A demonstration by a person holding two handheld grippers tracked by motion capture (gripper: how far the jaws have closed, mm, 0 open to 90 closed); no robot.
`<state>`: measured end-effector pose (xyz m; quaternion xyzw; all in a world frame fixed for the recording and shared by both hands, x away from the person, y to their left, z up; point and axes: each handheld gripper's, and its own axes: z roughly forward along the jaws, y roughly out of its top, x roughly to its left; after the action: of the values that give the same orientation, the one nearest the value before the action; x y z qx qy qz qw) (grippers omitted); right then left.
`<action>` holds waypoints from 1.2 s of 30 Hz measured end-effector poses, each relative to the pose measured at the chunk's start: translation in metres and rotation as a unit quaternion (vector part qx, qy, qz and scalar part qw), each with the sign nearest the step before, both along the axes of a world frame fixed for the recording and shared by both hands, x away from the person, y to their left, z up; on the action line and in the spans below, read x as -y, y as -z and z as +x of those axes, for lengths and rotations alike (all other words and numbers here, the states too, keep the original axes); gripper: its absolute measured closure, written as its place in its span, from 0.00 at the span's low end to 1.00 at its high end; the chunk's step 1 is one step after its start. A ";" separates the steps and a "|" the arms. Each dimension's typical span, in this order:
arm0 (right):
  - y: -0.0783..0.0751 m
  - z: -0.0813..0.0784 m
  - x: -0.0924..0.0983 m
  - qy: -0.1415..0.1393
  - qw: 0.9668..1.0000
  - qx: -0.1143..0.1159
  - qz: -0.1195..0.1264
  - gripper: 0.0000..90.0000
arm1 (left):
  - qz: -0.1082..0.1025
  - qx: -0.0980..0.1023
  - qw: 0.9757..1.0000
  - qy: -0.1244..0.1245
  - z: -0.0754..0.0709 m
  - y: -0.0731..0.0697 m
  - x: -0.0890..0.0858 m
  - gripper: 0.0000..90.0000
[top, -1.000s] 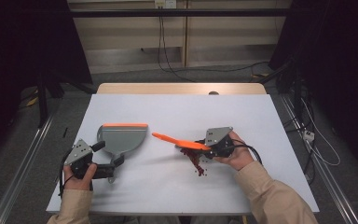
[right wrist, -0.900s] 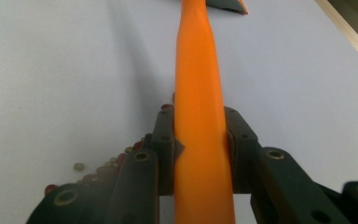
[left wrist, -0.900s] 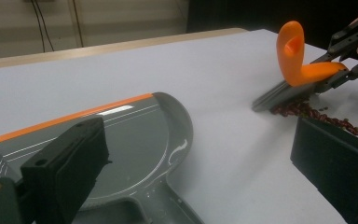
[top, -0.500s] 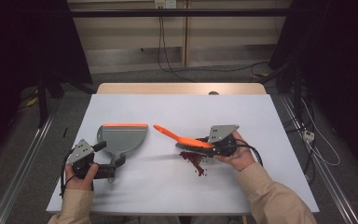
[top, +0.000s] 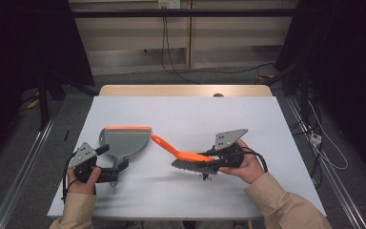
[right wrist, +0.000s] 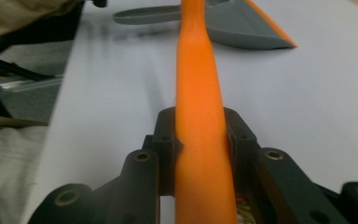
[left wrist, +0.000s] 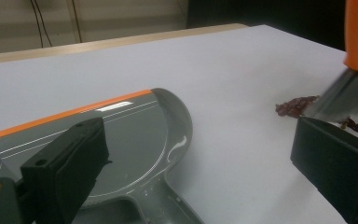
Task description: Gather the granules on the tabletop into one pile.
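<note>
No readable text

None of the views carries a legible word, label, brand, number or sign: the dustpan (top: 124, 141), the brush (top: 186, 158), the table (top: 181, 114) and both grippers' bodies are plain and unmarked.

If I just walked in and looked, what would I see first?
Probably the bright orange brush, clamped in the right tool near the middle of the white table, its grey bristles just above a little pile of dark red crumbs. Next, the grey dustpan with an orange lip lies to the left, with the left tool at its handle.
</note>
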<state>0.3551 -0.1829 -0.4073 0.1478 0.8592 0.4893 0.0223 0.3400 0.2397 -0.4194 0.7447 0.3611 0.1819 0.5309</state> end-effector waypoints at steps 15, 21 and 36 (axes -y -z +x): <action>0.034 0.027 0.007 -0.017 0.994 -0.104 0.016 0.79 | -0.001 -0.002 1.000 -0.002 0.001 0.002 -0.001 0.04; 0.034 0.040 0.005 -0.020 0.995 -0.096 0.018 0.79 | -0.001 -0.004 1.000 -0.001 0.002 0.003 0.000 0.04; 0.033 0.054 0.003 -0.012 0.996 -0.081 0.016 0.79 | 0.000 -0.006 1.000 0.001 0.002 0.004 0.000 0.04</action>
<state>0.4088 -0.1856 -0.4403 0.1770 0.8518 0.4899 -0.0559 0.3425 0.2395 -0.4229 0.7464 0.3633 0.1774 0.5287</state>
